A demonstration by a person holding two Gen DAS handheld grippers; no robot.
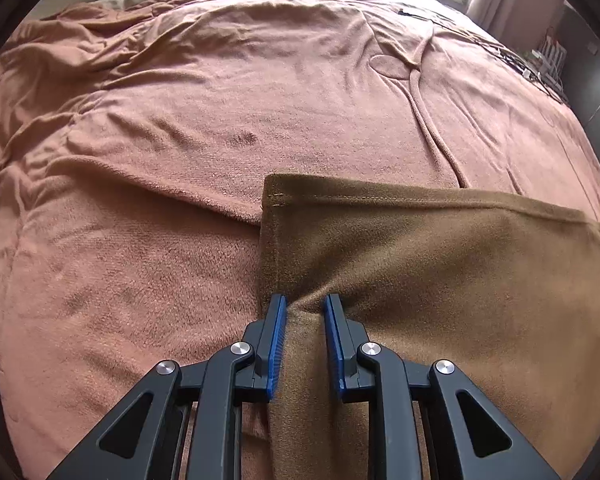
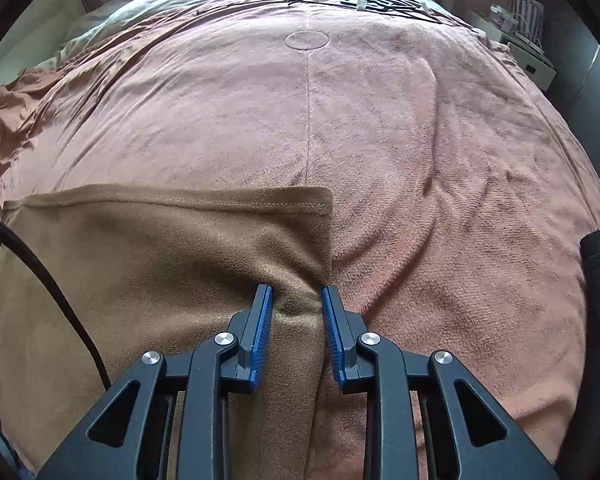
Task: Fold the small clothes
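A brown fleece garment [image 1: 440,256] lies flat on the bed, its stitched hem along the far side. My left gripper [image 1: 305,306] is at the garment's left edge. Its blue pads [image 1: 278,320] pinch a raised ridge of the brown cloth. In the right wrist view the same garment [image 2: 148,256] fills the lower left. My right gripper [image 2: 296,295] is at its right edge, and a fold of cloth is bunched up between its blue pads [image 2: 265,312]. Both grippers point steeply down at the bed.
A salmon fleece blanket [image 1: 188,120] covers the whole bed and is creased at the far left. Cables [image 2: 372,0] lie at the bed's far end. A black cable [image 2: 48,280] crosses the garment on the left. White boxes [image 2: 528,48] stand beyond the bed's right side.
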